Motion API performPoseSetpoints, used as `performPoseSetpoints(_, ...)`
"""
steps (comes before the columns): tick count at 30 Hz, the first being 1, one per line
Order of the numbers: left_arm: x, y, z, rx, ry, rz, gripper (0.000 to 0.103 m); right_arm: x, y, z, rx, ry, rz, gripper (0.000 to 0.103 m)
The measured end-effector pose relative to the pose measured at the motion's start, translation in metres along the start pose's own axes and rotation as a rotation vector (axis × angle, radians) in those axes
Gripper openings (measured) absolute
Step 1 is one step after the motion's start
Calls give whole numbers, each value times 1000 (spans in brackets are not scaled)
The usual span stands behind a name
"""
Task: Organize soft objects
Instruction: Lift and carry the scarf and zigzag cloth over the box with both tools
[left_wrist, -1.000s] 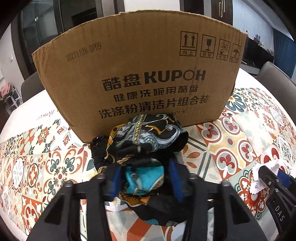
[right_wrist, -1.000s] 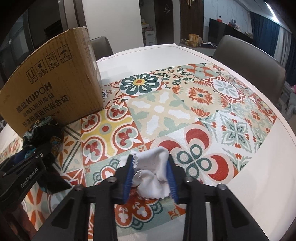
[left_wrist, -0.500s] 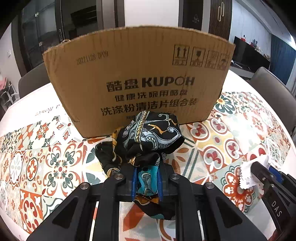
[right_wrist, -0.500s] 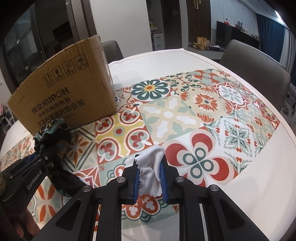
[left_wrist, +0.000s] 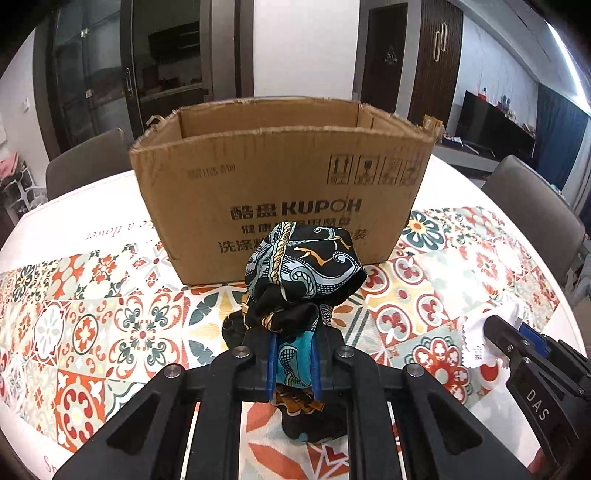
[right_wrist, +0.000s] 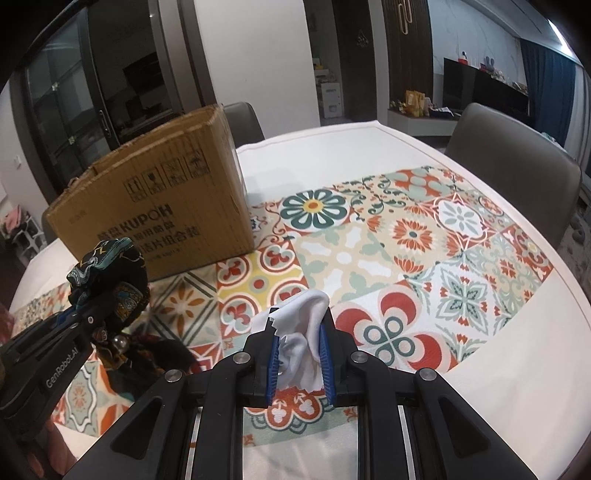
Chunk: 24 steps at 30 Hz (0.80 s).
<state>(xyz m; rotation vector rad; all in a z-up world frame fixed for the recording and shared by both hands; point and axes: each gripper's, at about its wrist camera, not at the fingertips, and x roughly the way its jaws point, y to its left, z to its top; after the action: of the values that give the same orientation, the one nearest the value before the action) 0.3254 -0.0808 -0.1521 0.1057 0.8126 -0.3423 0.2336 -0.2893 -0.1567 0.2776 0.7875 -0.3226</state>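
The left tool (left_wrist: 293, 363) is clamped on a bunched scarf (left_wrist: 303, 269), black with teal, gold and pale blue swirls. The fabric is pinched between the blue pads, with one puffy lump sticking up above them and a darker tail hanging down toward the counter (left_wrist: 92, 236). In the right wrist view the same scarf (right_wrist: 107, 273) is seen lifted in front of the cardboard box (right_wrist: 155, 206), and a small round bead is dangling under it.

The right tool (right_wrist: 299, 354) is squeezed onto a crumpled white cloth (right_wrist: 303, 325) with a zigzag edge, which is held off the patterned tablecloth (right_wrist: 406, 236). The cloth is poking up between the pads; its lower end is hidden behind the tool.

The box (left_wrist: 280, 184) is stood open-topped on the counter just behind the scarf, printed with "KUPOH" and Chinese text. What is inside can't be made out. Grey chairs (right_wrist: 517, 162) are parked around the far edge.
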Motion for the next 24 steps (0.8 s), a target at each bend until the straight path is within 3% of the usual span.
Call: performPoseSetpoints(24, -89, 2, 23, -70, -142, 25, 15, -70, 13, 41, -71, -140, 116, 20)
